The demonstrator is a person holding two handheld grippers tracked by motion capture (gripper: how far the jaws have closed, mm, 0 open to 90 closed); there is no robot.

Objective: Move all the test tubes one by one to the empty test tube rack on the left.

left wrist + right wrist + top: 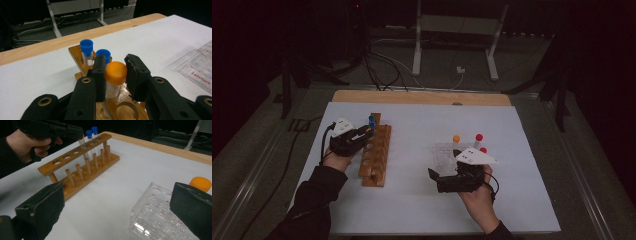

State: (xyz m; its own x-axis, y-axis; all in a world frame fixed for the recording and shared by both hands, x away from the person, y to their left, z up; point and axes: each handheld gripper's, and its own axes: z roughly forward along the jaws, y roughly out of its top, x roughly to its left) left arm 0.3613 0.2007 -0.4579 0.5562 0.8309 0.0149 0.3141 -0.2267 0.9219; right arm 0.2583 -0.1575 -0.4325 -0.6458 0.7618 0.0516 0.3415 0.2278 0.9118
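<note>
High view: white tabletop (422, 200), dark room.

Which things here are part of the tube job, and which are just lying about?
In the job: orange-capped tube, left gripper, wooden rack, blue-capped tubes, clear rack.
Lying about: white frame, floor cables.

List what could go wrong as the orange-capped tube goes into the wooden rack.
1. The left gripper holds the orange-capped tube by its cap alone; the tube could tilt and miss its hole in the wooden rack.
2. The two blue-capped tubes stand close behind; the jaws might bump them on release.
</note>
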